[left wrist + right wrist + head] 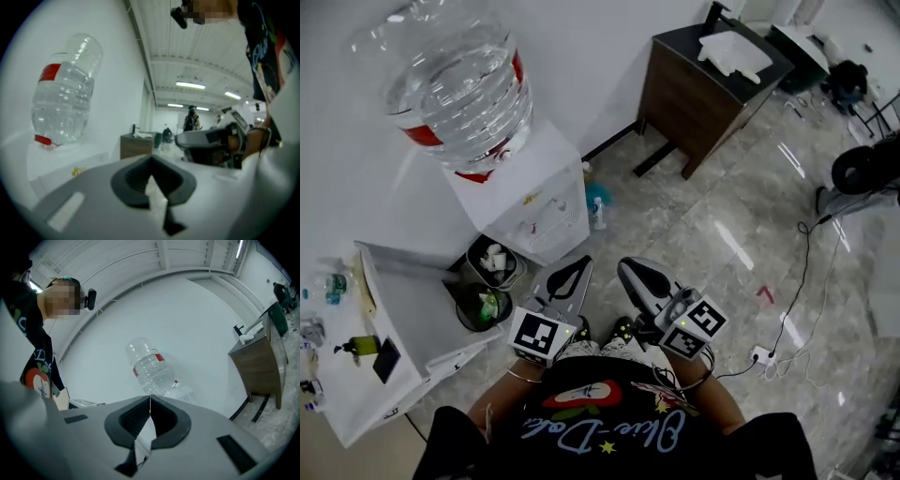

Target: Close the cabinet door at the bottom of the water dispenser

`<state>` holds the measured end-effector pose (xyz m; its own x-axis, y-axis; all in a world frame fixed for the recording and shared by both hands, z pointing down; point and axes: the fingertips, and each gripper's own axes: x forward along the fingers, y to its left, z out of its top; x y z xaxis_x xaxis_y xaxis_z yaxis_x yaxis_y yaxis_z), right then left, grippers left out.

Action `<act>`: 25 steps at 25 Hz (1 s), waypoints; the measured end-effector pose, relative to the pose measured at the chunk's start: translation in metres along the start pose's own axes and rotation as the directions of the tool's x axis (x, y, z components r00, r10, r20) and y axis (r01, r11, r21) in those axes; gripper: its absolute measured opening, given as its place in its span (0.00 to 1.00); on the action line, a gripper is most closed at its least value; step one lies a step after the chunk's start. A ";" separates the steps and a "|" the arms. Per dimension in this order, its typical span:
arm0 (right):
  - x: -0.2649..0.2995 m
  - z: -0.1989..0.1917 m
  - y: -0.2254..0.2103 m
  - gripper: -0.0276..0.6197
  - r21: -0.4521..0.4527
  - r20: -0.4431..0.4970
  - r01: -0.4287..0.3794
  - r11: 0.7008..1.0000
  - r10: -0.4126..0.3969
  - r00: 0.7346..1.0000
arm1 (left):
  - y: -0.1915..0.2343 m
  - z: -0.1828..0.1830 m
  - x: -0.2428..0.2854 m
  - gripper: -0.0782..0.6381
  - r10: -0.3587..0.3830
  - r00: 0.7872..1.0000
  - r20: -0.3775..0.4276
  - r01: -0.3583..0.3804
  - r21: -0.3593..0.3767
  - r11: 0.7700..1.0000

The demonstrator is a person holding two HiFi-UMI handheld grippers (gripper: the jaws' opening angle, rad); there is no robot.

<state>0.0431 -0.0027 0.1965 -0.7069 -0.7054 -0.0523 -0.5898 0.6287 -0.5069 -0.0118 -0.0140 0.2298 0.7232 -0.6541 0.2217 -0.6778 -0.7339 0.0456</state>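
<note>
The white water dispenser [534, 202] stands against the wall with a big clear bottle [464, 89] on top. From this steep angle I cannot make out its bottom cabinet door. My left gripper [579, 266] and right gripper [624, 268] are side by side in front of the dispenser, a short way off, both shut and empty. In the left gripper view the bottle [63, 93] and dispenser top [56, 159] lie left of my shut left gripper [151, 163], with the right gripper [211, 143] beside it. The right gripper [149, 398] points up toward the bottle [150, 369].
A black bin [487, 281] with rubbish stands left of the dispenser's base, beside a white table [403, 309]. A small spray bottle [597, 214] stands at the dispenser's right. A brown cabinet [703, 84] is further back; cables [787, 347] lie on the tiled floor.
</note>
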 end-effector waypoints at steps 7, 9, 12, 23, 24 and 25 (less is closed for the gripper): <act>0.001 0.009 0.009 0.07 -0.035 -0.022 -0.046 0.998 0.045 0.999 | 0.000 0.014 -0.011 0.11 0.052 0.998 0.020 -0.051 -0.042 0.998; 0.001 0.011 0.012 0.07 -0.041 -0.027 -0.060 0.997 0.059 0.998 | 0.002 0.016 -0.014 0.11 0.068 0.997 0.026 -0.066 -0.048 0.997; 0.001 0.010 0.014 0.07 -0.044 -0.038 -0.073 0.996 0.071 0.997 | 0.003 0.016 -0.019 0.11 0.078 0.996 0.032 -0.076 -0.054 0.996; 0.003 0.008 0.019 0.07 -0.030 -0.040 -0.078 0.996 0.077 0.996 | 0.015 0.009 -0.028 0.11 0.128 0.991 0.025 -0.126 -0.072 0.989; 0.004 0.007 0.020 0.07 -0.030 -0.039 -0.077 0.997 0.076 0.996 | 0.016 0.008 -0.029 0.11 0.128 0.991 0.025 -0.126 -0.079 0.989; 0.004 0.007 0.021 0.07 -0.030 -0.037 -0.078 0.997 0.077 0.996 | 0.016 0.006 -0.030 0.11 0.128 0.992 0.023 -0.126 -0.086 0.988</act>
<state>0.0309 0.0055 0.1799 -0.7643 -0.6422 -0.0588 -0.5444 0.6913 -0.4752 -0.0437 -0.0075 0.2178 0.6334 -0.7467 0.2030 -0.7721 -0.6275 0.1009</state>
